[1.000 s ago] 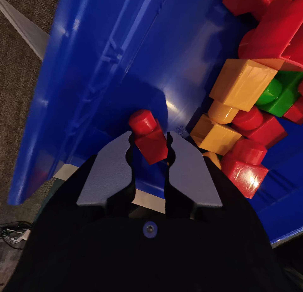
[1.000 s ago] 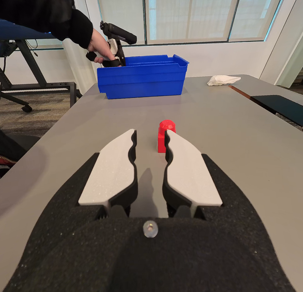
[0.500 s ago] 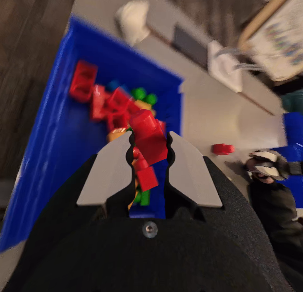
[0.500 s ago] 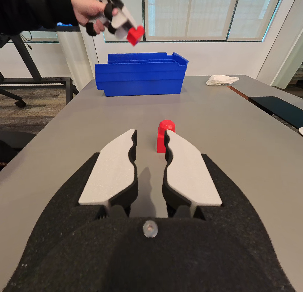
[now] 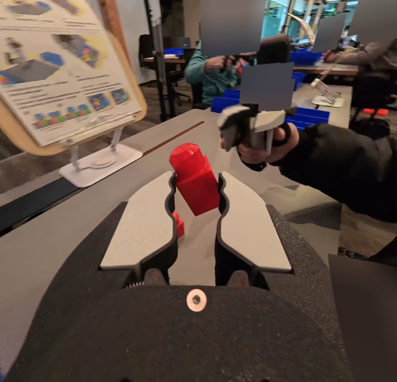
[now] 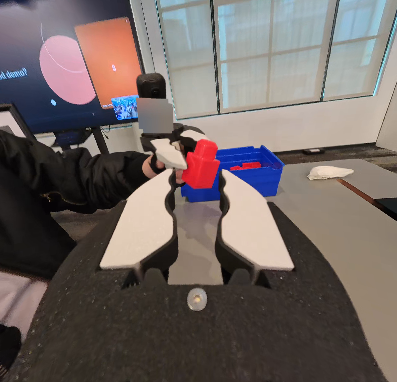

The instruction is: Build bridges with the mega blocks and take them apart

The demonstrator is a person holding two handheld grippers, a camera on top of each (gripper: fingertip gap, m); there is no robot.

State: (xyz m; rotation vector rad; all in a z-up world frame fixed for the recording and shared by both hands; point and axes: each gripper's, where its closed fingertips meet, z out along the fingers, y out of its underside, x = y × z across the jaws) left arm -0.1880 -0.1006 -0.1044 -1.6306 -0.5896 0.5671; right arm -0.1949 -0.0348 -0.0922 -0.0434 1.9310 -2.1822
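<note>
Left tongs (image 5: 196, 196) clench one red block (image 5: 194, 183); right tongs (image 6: 196, 185) gape, holding nothing.
Its stud tilts up-left; a second block (image 5: 179, 224) sits on the surface (image 5: 64, 221).

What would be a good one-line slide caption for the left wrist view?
Left gripper carries a tilted red block above the grey table, where another red block sits, right gripper opposite.
</note>
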